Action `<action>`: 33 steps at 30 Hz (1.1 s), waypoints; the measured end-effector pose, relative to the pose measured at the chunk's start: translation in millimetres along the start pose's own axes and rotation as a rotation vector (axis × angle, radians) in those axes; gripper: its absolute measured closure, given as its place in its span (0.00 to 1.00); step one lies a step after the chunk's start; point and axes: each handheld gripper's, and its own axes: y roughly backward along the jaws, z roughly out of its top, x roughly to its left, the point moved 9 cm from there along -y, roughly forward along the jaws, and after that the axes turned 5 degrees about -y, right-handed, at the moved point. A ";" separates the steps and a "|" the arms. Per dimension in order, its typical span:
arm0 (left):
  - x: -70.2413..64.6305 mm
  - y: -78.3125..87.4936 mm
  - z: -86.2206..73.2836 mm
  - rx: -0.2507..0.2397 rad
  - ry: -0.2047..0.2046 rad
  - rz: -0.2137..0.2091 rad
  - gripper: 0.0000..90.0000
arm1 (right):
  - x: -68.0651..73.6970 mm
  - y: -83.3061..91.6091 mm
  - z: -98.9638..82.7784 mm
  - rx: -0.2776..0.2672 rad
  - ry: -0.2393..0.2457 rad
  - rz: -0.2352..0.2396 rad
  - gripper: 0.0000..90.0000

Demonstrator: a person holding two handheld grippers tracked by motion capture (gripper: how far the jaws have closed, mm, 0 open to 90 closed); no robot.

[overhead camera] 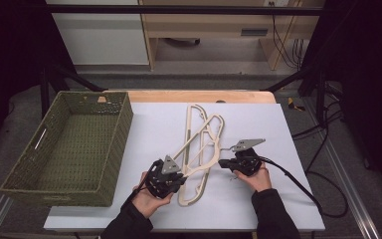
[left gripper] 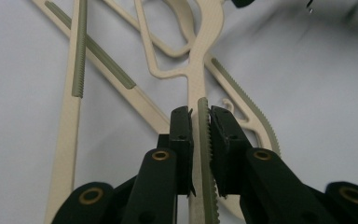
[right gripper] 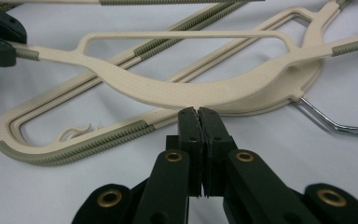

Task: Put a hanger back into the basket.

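- hangers [overhead camera: 199, 144]: i count at least two, possibly three, cream plastic with grey-green ribbed grips, overlapping in a loose pile on the white sheet [overhead camera: 278, 199], to the right of the basket [overhead camera: 10, 184]; the exact count is hard to tell where they cross.
- long axis: the pile runs from its near end, down by my hands, away toward the far edge of the sheet, leaning slightly right; one metal hook [right gripper: 340, 125] sticks out sideways from the pile toward my right gripper.
- my left gripper [left gripper: 200, 114]: jaws clamped on the ribbed end of one hanger arm, at the pile's near end.
- my right gripper [right gripper: 198, 112]: jaws pressed together with nothing between them, tips just beside the curved shoulder of a hanger.
- basket: one, green, woven, left of the pile.
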 end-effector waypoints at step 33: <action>-11.3 -82.0 55.1 0.059 -0.212 0.099 0.62 | 17.0 22.1 10.1 0.034 0.053 -0.067 0.99</action>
